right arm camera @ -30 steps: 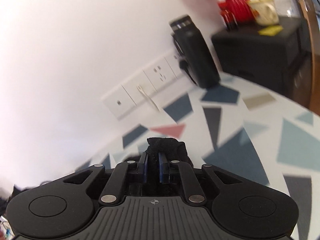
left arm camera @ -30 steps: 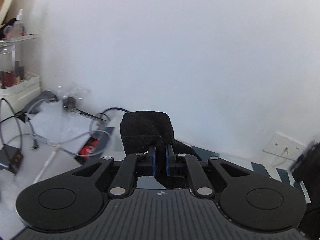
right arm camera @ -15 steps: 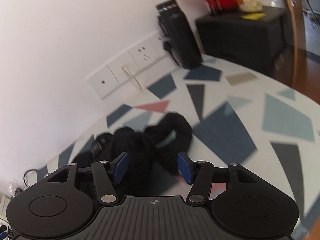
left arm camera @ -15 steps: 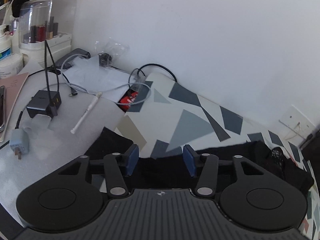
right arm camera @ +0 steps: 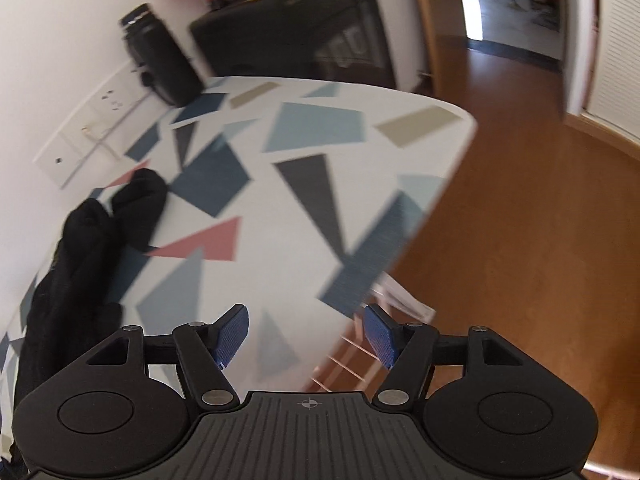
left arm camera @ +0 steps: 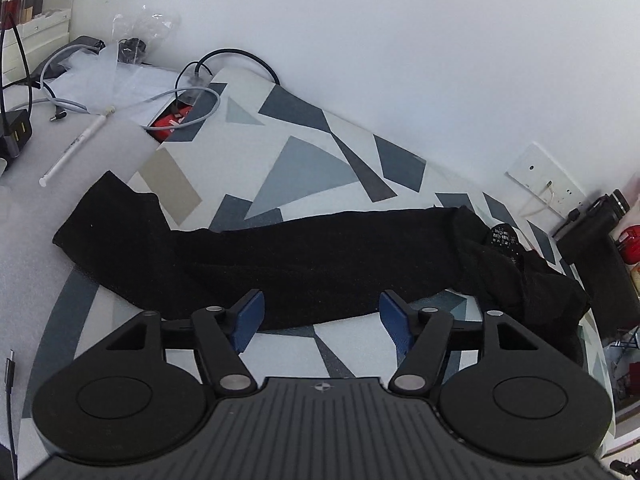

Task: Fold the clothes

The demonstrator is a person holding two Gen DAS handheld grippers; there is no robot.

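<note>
A long black garment [left arm camera: 288,256] lies stretched across the patterned table [left arm camera: 304,168], flat on the left and bunched at its right end [left arm camera: 532,276]. My left gripper [left arm camera: 320,322] hovers open just in front of its near edge, blue pads apart, nothing between them. In the right wrist view the bunched end of the black garment [right arm camera: 92,248] lies at the far left. There my right gripper [right arm camera: 306,336] is open and empty, to the right of the cloth and over the table's near edge [right arm camera: 440,216].
Cables [left arm camera: 192,100], a white pen [left arm camera: 76,146], a charger [left arm camera: 16,132] and plastic bags [left arm camera: 136,36] crowd the table's left. A black bottle [right arm camera: 160,60] stands by the wall sockets [right arm camera: 92,120]. A dark cabinet [right arm camera: 296,40] and wooden floor [right arm camera: 520,240] lie beyond the table.
Both grippers held the black garment shut a second ago, then opened and let it drop. They have since drawn back; the right one swung right, away from the cloth.
</note>
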